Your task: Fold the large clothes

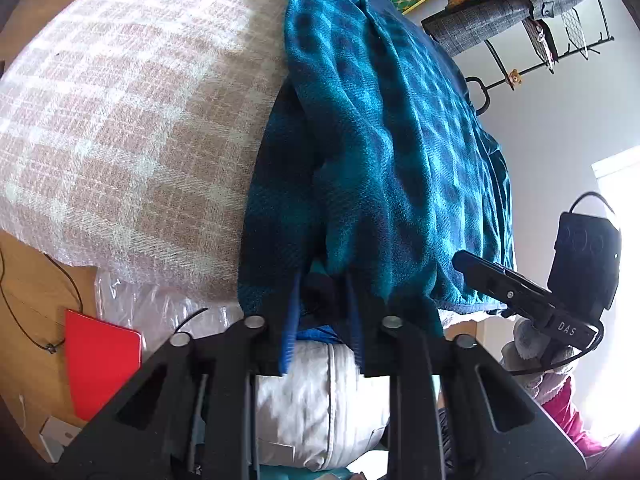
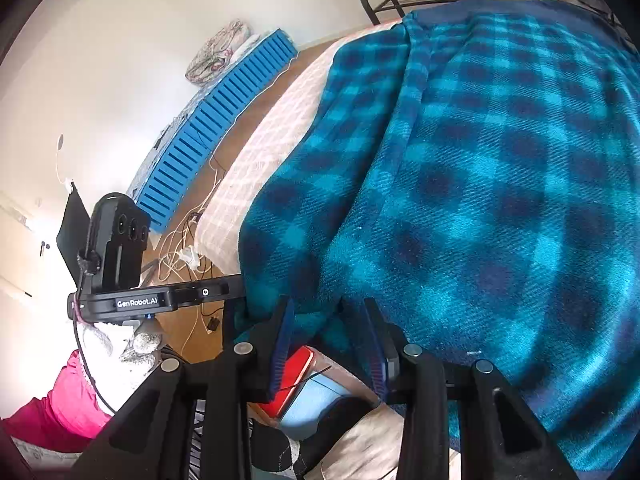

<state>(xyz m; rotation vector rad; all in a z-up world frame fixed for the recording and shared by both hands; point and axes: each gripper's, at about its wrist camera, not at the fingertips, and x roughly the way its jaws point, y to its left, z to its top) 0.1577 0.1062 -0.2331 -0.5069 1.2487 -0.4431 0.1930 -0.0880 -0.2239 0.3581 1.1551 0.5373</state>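
Both my left gripper [image 1: 322, 280] and right gripper [image 2: 326, 308] pinch only the teal plaid blanket [image 1: 384, 128] hem between narrow jaws; it could slip free.

Bed top: the pink checked cover [image 1: 120, 120] lies bare beside the blue checked blanket [image 1: 380, 120]; lots of room there.
Bed edge: the blanket hangs over it.
Floor by bed: white cables [image 2: 180, 248], a blue slatted crate [image 2: 208, 136] and a red book [image 1: 102, 364] are in the way.
Far end: black metal rack [image 1: 560, 32].
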